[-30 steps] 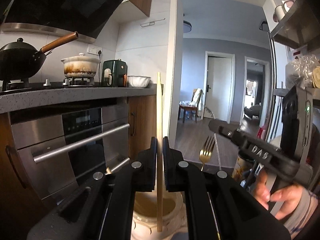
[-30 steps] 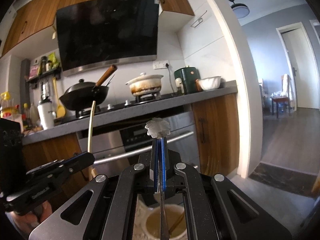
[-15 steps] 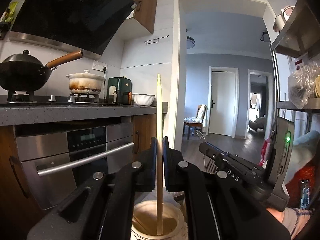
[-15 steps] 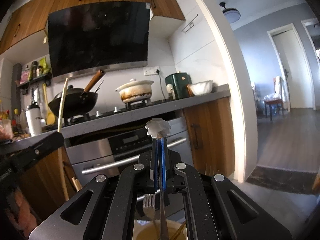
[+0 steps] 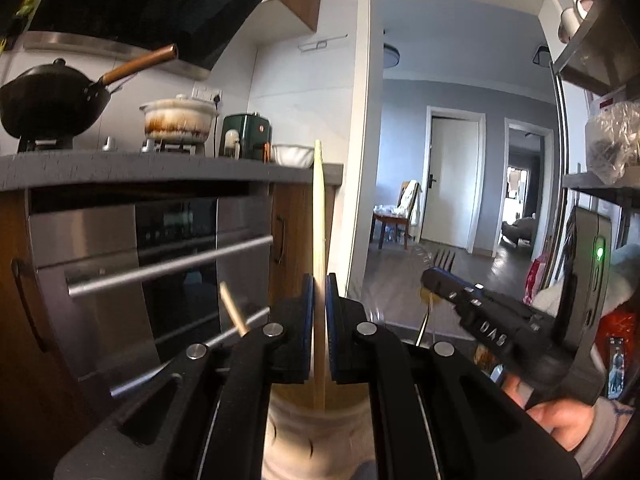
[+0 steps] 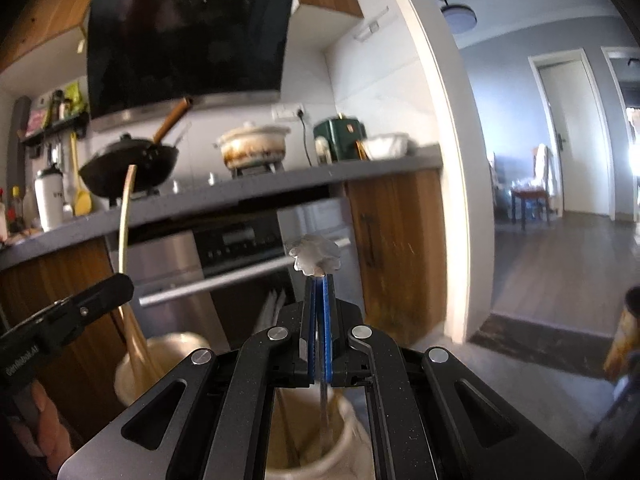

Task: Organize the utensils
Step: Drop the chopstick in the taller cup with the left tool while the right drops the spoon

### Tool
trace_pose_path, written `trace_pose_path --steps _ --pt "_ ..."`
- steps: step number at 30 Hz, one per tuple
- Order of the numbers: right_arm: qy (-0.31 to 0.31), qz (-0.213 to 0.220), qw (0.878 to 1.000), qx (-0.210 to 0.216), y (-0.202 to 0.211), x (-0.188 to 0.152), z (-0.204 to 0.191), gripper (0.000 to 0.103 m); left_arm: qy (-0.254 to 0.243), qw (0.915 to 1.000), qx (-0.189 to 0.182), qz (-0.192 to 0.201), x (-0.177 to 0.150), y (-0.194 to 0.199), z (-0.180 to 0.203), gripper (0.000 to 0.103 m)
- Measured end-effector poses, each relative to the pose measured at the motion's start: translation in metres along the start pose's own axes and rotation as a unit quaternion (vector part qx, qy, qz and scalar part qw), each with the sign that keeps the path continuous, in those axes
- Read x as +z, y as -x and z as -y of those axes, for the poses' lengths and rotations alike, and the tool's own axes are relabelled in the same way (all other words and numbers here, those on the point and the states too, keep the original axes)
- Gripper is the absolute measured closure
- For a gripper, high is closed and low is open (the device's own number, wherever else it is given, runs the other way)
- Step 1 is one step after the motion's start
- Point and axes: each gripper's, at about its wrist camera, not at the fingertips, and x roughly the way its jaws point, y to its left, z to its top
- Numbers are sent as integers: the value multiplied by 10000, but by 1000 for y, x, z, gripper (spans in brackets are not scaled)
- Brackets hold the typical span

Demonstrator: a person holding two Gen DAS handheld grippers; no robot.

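Note:
My left gripper (image 5: 319,292) is shut on a long wooden utensil (image 5: 319,208) that stands upright. Its lower end reaches into a cream jar (image 5: 288,412) right below. A short wooden stick (image 5: 232,308) leans out beside it. My right gripper (image 6: 319,292) is shut on a thin metal utensil with a scalloped top (image 6: 316,258). The stem runs down into a second cream jar (image 6: 352,420). From the right wrist view, the left gripper (image 6: 120,284) and its wooden utensil (image 6: 125,216) stand over the other jar (image 6: 172,352). In the left wrist view, a pronged end shows above the right gripper (image 5: 430,280).
Ahead is an oven front (image 5: 168,264) with bar handles under a grey counter (image 5: 120,168). The counter carries a black wok (image 5: 52,100), a stained pot (image 5: 178,120), a green appliance (image 5: 246,136) and a white bowl (image 5: 292,154). A doorway (image 5: 452,160) opens right; shelves (image 5: 600,184) stand far right.
Both grippers have sunk with their utensils still clamped, so the counter sits higher in each view. The jars are closer beneath them, and the utensils' lower ends reach further in.

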Motion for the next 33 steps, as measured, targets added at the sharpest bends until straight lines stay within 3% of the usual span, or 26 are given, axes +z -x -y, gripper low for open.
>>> trace_pose_path --steps 13,18,20,22,24,28,33 --pt "-159 -208 9997 -23 11 -16 5 99 -195 9986 -111 -486 -30 -10 6 97" --pt "-309 -241 9991 -133 10 -18 11 97 -188 9986 -117 -476 -29 -10 6 96" --pt "-407 -291 9987 -132 8 -19 15 97 -143 9988 -127 -447 -29 -8 5 93" --pt "-504 -335 9981 -108 6 -20 19 97 -125 9990 -101 -407 -28 -6 3 78" --pt "-500 -329 9981 -126 6 -20 19 97 -102 9993 -97 -357 -28 -4 2 70" --pt "-507 -327 9980 -167 6 -20 20 96 -107 9994 -72 -317 -27 -1 2 69" --pt "-622 -311 9974 -200 8 -18 24 82 -124 9995 -55 -281 -26 4 3 62"
